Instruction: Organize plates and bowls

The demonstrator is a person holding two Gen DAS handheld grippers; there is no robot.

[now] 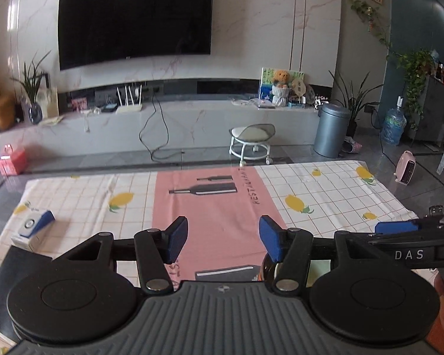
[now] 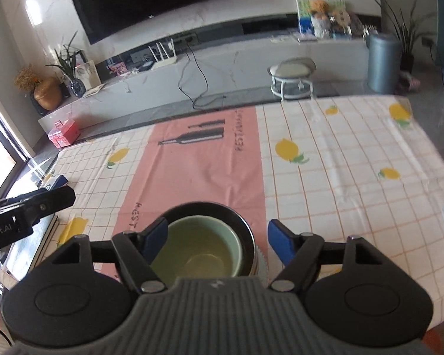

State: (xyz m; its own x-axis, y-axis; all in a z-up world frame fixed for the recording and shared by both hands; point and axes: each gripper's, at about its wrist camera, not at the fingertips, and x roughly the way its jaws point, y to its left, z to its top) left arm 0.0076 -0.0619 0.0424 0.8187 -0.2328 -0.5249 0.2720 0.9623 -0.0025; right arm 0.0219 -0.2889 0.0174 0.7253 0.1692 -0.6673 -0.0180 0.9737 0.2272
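Green bowl (image 2: 196, 247) nested in black bowl (image 2: 219, 216), saving space; right gripper (image 2: 214, 241) wide open, empty, over stack; left gripper (image 1: 223, 238) open, empty.

1. The right gripper (image 2: 214, 241) hangs above the table with its jaws spread wide and nothing between the blue pads (image 2: 155, 238).
2. Below the jaws, a pale green bowl (image 2: 196, 256) sits nested inside a dark bowl (image 2: 213, 211); the stack rests on the pink panel of the tablecloth (image 2: 340, 159).
3. The green bowl is empty and lies nearer the left pad; whether the pad touches it cannot be told.
4. The left gripper (image 2: 29, 210) enters from the left edge, well apart from the bowls; its jaw state is not discernible.
5. Beyond the table stand a white stool (image 2: 293, 78), a grey bin (image 2: 381, 62) and a wall-mounted television (image 2: 151, 0).
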